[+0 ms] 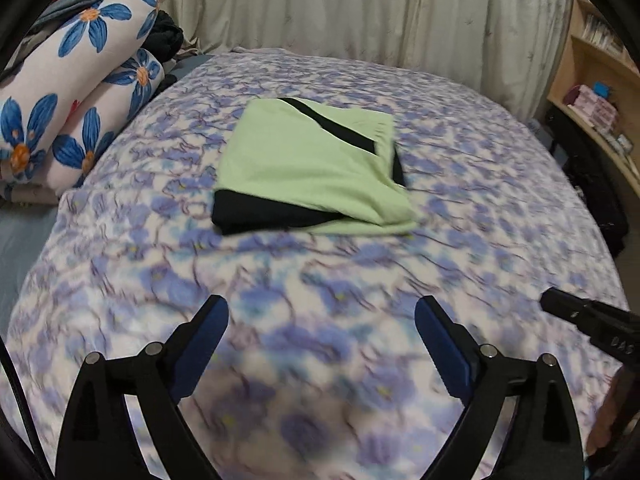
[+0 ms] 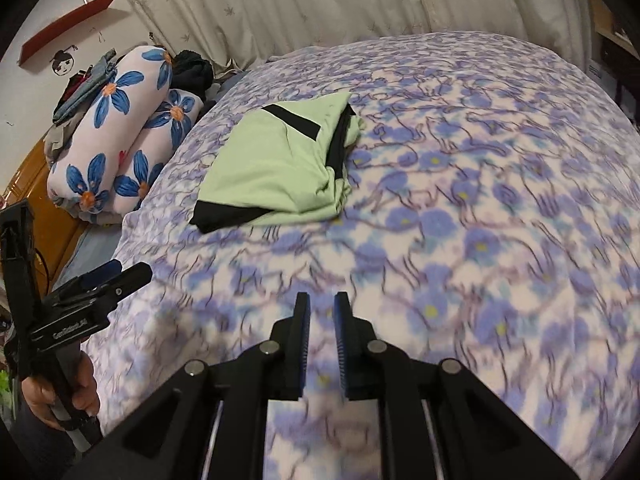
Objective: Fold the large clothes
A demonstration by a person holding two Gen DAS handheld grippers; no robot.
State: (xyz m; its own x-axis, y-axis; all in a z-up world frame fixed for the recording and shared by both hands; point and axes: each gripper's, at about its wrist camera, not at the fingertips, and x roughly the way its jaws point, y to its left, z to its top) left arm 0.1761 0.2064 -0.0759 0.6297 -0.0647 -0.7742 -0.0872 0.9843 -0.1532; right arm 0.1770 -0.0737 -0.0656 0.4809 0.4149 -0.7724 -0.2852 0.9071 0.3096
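Note:
A light green garment with black trim (image 1: 312, 168) (image 2: 280, 164) lies folded into a thick rectangle on the purple-flowered bed cover (image 1: 320, 272) (image 2: 480, 200), toward the far half of the bed. My left gripper (image 1: 322, 302) hovers well short of it over bare cover, its jaws wide open and empty. My right gripper (image 2: 322, 296) also hangs near the bed's front, its blue pads (image 2: 305, 320) only a narrow gap apart with nothing between them. Each gripper shows at the edge of the other's view: the right gripper (image 1: 580, 316), and the left gripper (image 2: 116, 276) held by a hand (image 2: 52, 396).
Two rolled quilts with big blue flowers (image 1: 80, 100) (image 2: 120, 140) lie along the bed's left side, dark clothes (image 1: 166, 36) behind them. A pale curtain (image 1: 360, 8) hangs behind the bed. A wooden shelf (image 1: 592, 100) stands at the right.

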